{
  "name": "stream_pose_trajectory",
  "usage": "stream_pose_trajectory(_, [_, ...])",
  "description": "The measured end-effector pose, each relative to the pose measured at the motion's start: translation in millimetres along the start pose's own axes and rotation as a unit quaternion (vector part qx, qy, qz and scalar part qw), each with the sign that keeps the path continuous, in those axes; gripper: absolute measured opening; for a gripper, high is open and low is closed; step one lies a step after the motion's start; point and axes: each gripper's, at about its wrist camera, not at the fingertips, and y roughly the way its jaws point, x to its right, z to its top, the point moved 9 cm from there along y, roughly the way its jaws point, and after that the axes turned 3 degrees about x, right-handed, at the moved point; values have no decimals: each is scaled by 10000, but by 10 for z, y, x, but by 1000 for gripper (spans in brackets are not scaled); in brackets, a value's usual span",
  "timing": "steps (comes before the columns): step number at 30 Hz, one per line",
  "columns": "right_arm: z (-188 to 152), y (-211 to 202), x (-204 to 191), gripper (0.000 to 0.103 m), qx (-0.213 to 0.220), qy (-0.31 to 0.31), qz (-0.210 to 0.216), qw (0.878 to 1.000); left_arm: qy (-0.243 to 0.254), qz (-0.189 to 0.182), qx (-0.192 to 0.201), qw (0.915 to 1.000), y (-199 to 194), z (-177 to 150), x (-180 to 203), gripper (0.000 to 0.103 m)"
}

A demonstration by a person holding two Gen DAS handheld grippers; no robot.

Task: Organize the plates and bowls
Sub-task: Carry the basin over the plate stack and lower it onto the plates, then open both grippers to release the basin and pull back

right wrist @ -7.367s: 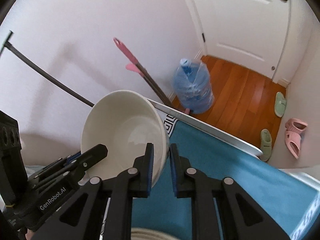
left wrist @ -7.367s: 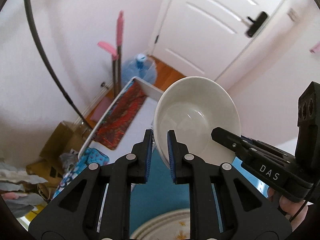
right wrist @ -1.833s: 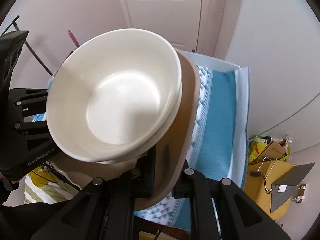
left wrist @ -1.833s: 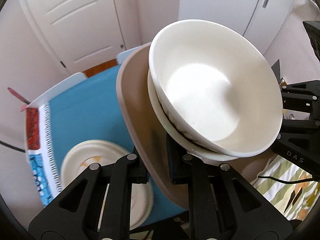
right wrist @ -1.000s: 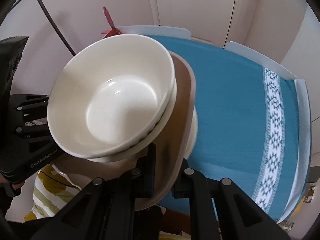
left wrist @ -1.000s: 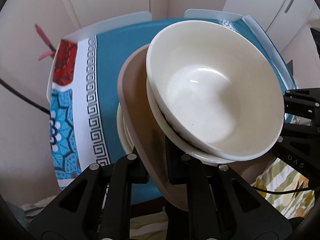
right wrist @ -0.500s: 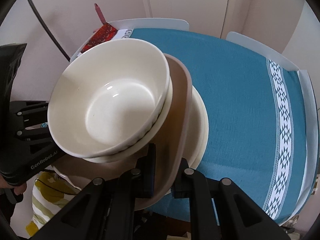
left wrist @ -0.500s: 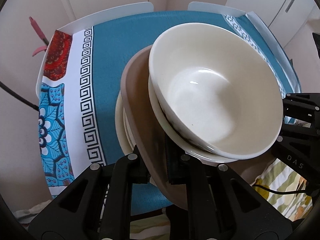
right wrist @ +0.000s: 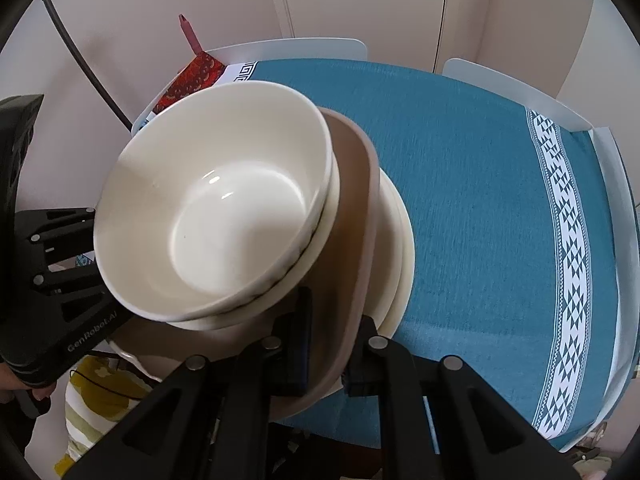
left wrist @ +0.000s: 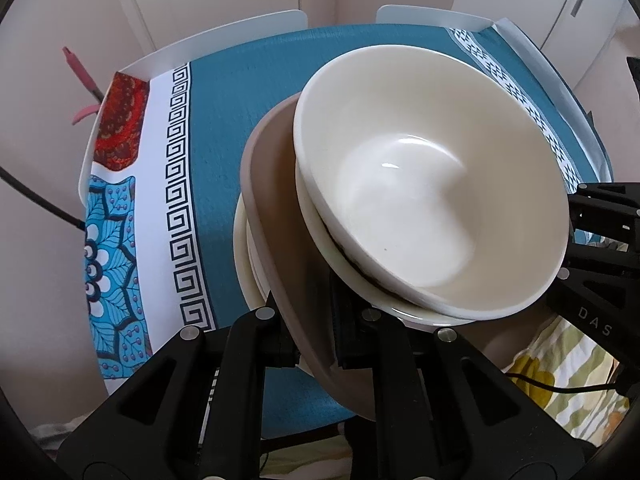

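Carrying a stack: both grippers clamp opposite edges of the tan plate (left wrist: 276, 216), left gripper (left wrist: 316, 344) near its own edge, right gripper (right wrist: 332, 352) on the far side, fingers clenched on the rim. White bowl (left wrist: 432, 184) nests in a second bowl on that plate, whole load tilted, hovering just over the cream plates (right wrist: 400, 240) on the surface with the teal cloth (right wrist: 480, 168); contact unclear. Risks, as I judge it: bowls are loose, so the tilt could slide them off the plate. Uneven lowering or one side letting go first would tip the plate. Off-centre landing on the lower plates could leave the stack rocking near the surface edge.
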Motion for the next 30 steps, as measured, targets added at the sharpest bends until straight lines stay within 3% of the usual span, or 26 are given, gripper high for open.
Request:
stream_pose_trajectory(18, [3, -48, 76, 12, -172, 239, 70, 9995, 5, 41, -213, 9998, -107, 41, -69, 12])
stream_pose_trajectory(30, [25, -546, 178, 12, 115, 526, 0, 9986, -119, 271, 28, 9996, -596, 43, -182, 26])
